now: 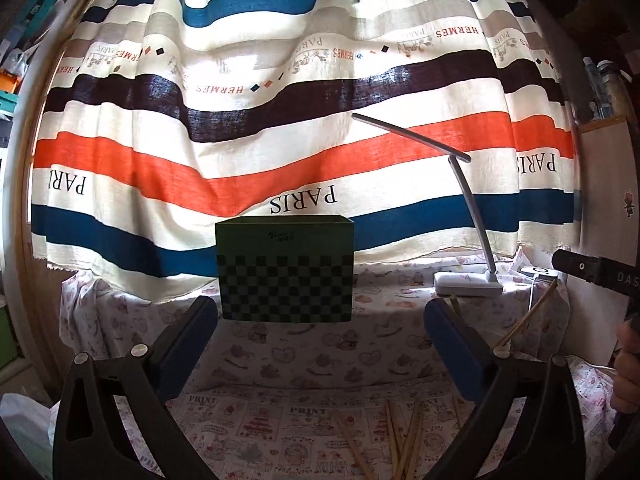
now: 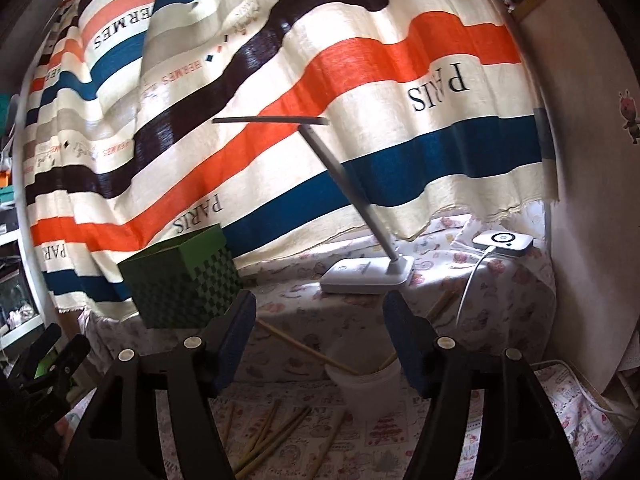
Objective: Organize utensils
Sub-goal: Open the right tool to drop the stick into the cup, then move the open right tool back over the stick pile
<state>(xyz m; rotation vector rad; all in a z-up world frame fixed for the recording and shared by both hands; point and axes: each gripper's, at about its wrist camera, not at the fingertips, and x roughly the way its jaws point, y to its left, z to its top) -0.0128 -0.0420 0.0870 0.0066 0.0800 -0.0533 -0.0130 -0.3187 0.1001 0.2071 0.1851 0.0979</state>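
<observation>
Both released, nothing grasped: left gripper (image 1: 320,344), right gripper (image 2: 320,340). Chopsticks (image 2: 276,436) loose on bench (image 2: 288,296); two leaning in cup (image 2: 366,388), light, likely to tip if nudged.

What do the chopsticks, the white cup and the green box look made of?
Chopsticks: likely bamboo or wood, pale tan, matte, thin straight sticks.
White cup: probably plastic, slightly translucent, smooth.
Green box: looks like printed cardboard or fabric-covered board, matte, sharp straight edges, checker pattern; the exact material is unclear.

backlit striped curtain (image 1: 304,92), white desk lamp (image 2: 366,270); printed tablecloth (image 1: 312,364)
</observation>
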